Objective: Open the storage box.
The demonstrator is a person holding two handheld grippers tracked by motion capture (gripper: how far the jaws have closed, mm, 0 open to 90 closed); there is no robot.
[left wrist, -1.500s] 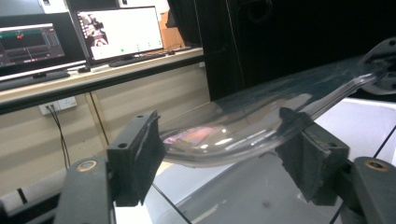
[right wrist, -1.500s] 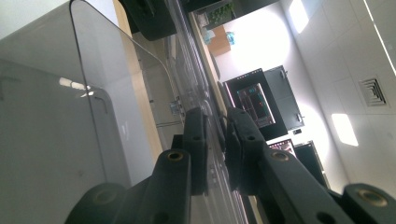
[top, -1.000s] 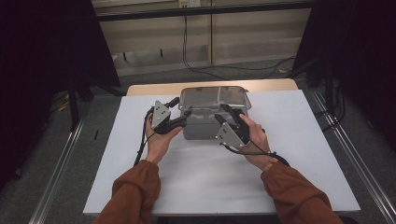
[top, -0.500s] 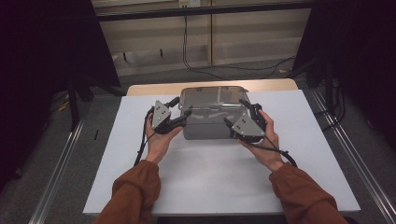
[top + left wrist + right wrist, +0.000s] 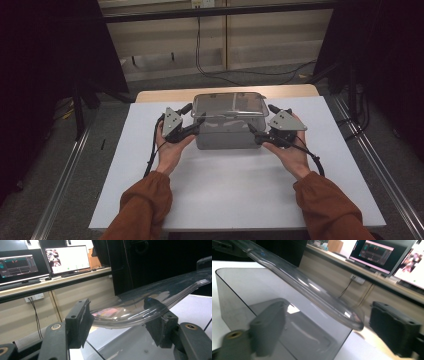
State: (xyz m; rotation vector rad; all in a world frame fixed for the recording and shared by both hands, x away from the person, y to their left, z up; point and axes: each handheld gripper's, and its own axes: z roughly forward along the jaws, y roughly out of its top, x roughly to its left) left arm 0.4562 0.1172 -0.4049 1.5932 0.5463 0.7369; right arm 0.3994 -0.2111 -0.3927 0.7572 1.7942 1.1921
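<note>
A clear grey plastic box (image 5: 227, 136) with a clear lid (image 5: 227, 104) stands at the back middle of the white table top (image 5: 230, 190). My left gripper (image 5: 195, 114) is at the box's left end, and in the left gripper view it (image 5: 120, 322) is shut on the lid's rim (image 5: 125, 315), a pad on each side. My right gripper (image 5: 261, 119) is at the box's right end. Its jaws have just been opening, and the lid's corner (image 5: 352, 320) lies between them (image 5: 329, 325) without touching either pad. The box wall (image 5: 262, 290) shows below the lid.
The white top lies over a wooden table (image 5: 150, 95) whose far edge is just behind the box. Metal rails (image 5: 60, 195) run along both sides on the floor. Beyond the table stand a wall with cables (image 5: 200, 50) and a desk with monitors (image 5: 67, 258).
My right gripper has moved from the box's front right corner out to its right end, and its jaws have spread apart. The left gripper and the box have stayed in place.
</note>
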